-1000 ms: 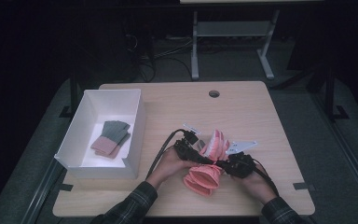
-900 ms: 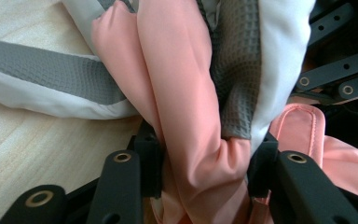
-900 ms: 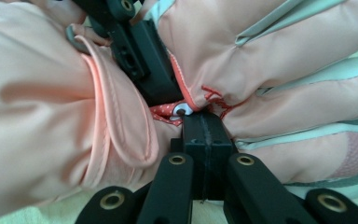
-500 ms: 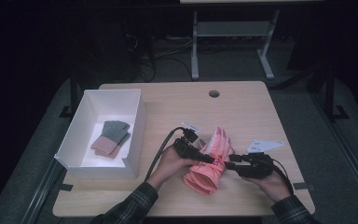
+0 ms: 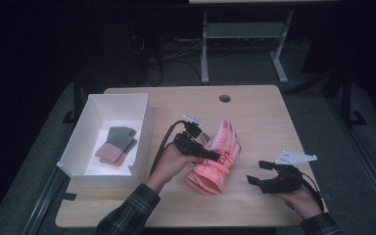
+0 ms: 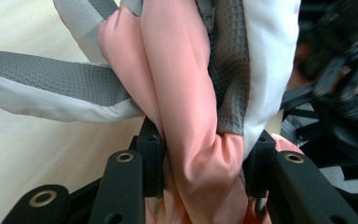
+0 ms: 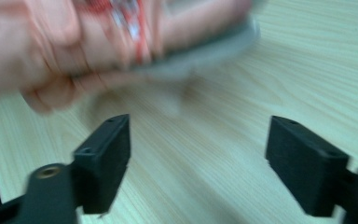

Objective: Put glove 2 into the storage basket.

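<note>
The pink glove (image 5: 216,159) lies mid-tabletop (image 5: 254,112), pinched in the left claw (image 5: 219,157). The right claw (image 5: 257,172) hovers well apart to its right, spread wide with nothing between. A white box (image 5: 142,127) holds another glove (image 5: 117,144).

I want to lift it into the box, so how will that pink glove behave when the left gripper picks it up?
Probably floppy: the pink glove bunches and folds where the left gripper pinches it, so its fingers would likely droop. It looks padded and likely light. The textured grey palm patch should resist slipping. The right gripper stands open, apart from it.
</note>
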A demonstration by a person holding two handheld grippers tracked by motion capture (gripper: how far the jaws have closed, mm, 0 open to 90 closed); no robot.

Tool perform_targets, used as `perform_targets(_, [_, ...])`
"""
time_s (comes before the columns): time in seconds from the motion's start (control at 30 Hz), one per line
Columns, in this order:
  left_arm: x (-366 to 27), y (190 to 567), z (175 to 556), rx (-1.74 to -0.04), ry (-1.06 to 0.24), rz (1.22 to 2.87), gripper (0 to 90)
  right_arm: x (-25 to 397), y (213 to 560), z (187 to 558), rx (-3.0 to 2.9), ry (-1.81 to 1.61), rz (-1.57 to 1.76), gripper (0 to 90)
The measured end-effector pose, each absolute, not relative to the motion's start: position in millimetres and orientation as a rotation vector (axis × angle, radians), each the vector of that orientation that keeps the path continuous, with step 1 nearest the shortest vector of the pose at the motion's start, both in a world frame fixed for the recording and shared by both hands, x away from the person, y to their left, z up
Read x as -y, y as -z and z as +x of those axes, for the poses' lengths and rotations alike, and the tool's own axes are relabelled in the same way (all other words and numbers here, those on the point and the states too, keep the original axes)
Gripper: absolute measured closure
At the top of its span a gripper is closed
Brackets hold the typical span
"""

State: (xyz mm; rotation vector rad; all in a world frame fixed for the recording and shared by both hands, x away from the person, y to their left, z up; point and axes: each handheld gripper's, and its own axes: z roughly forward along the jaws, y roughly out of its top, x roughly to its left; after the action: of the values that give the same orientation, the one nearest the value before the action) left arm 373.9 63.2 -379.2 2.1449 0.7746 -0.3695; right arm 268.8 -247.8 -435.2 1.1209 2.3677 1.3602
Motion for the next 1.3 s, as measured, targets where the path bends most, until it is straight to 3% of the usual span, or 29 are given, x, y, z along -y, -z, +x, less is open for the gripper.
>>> perform_targets(0.1, [-77,352,375,-0.789,0.329,2.149,59.6,247,439,267,-2.366,-1.324,1.124,13.9])
perform_targets(0.7, [-159,269,376,-0.851,0.154,2.123,59.3,249,451,269,-2.339,-1.274,1.155,12.5])
perform_targets(1.3, [-259,254,382,-1.012,0.042,2.009,59.2,250,455,271,-2.34,-1.256,1.176,13.6])
